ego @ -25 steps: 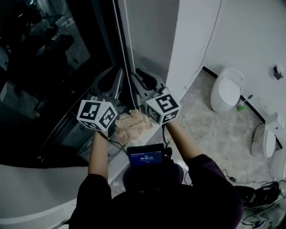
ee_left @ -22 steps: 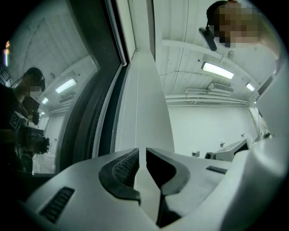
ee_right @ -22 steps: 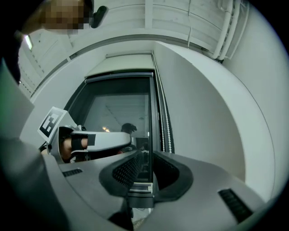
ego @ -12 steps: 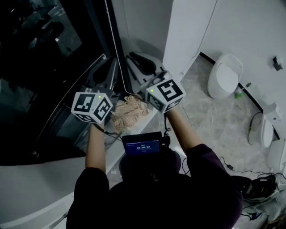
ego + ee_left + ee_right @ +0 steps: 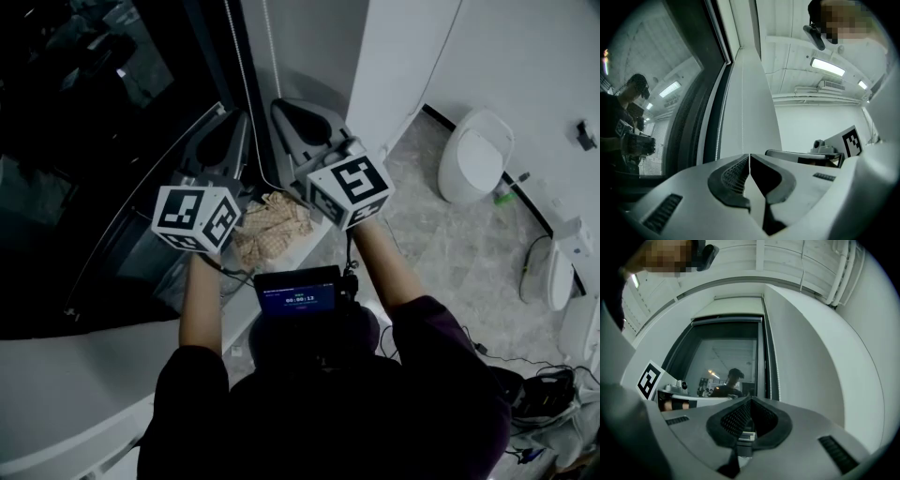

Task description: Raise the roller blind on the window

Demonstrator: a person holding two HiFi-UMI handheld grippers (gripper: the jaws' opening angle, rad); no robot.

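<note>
The window (image 5: 726,366) is dark glass, with the white roller blind (image 5: 729,310) rolled up near its top. Its bead chain (image 5: 246,103) hangs in two strands along the frame. My left gripper (image 5: 242,122) points up at the chain. Its jaws are shut on a thin strand (image 5: 742,98) that runs down between the pads at the left gripper's tips (image 5: 749,157). Just to the right, my right gripper (image 5: 281,108) also points up. In its own view the right gripper (image 5: 750,399) is shut on nothing, and the chain (image 5: 771,371) passes to its right.
A patterned cloth (image 5: 272,223) lies on the sill below the grippers. A white wall panel (image 5: 394,66) stands right of the window. A toilet (image 5: 476,169) and cables (image 5: 553,394) are on the floor at right. A small screen (image 5: 300,295) sits at the person's chest.
The right gripper has risen along the window frame and now reaches higher than the left. The left gripper has barely shifted and stays shut.
</note>
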